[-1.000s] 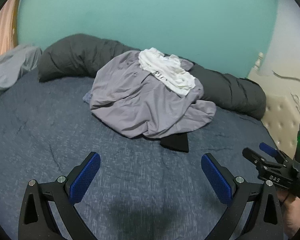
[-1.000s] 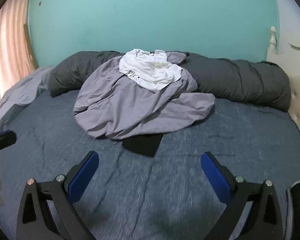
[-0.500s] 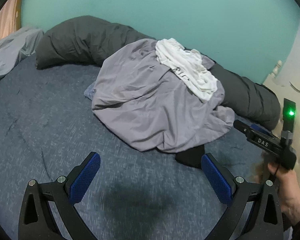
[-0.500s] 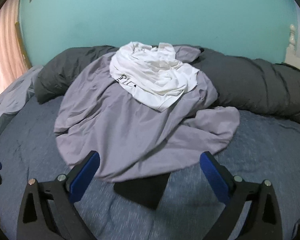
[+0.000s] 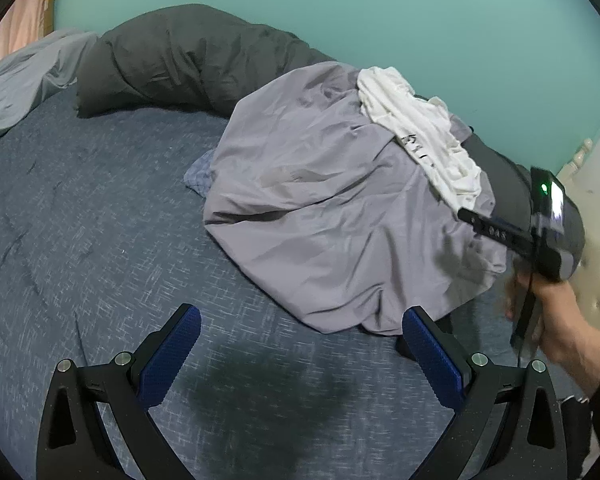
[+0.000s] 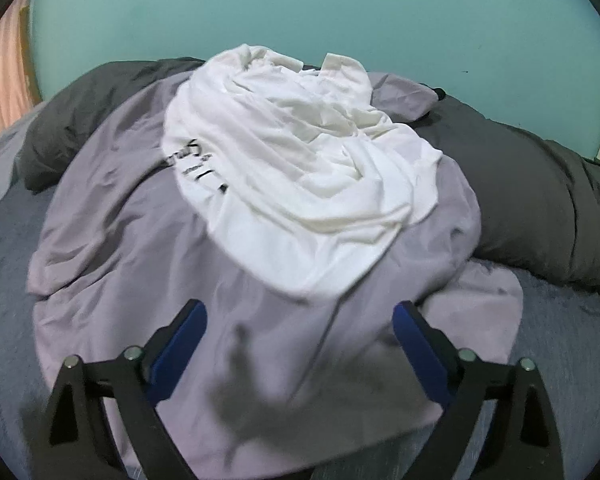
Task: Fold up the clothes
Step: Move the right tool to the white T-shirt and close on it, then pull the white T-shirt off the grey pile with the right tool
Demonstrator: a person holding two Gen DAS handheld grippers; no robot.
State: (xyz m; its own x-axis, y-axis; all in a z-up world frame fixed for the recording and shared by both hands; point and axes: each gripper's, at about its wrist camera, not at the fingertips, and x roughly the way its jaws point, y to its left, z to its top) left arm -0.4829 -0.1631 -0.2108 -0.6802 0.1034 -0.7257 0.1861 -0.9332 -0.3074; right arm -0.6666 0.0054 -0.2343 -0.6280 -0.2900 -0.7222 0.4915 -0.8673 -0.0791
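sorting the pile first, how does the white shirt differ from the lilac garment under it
The white shirt lies on top of the heap; the lilac garment lies under it, spreading onto the bed. The white shirt carries dark print; the lilac garment looks plain. The white shirt covers less area than the lilac garment. Both are crumpled and unfolded.

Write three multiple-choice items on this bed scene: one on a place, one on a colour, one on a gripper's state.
1. Where does the crumpled white T-shirt lie?
A. on top of the lilac-grey garment
B. alone on the blue bedspread
C. held in a gripper

2. What colour is the wall behind the bed?
A. white
B. turquoise
C. yellow

3. How does the right gripper stand?
A. shut on the T-shirt
B. shut on nothing
C. open, holding nothing

Answers: 1 A, the shirt rests on the lilac heap; 2 B, the wall shows turquoise in both views; 3 C, its blue pads stand wide apart above the cloth.
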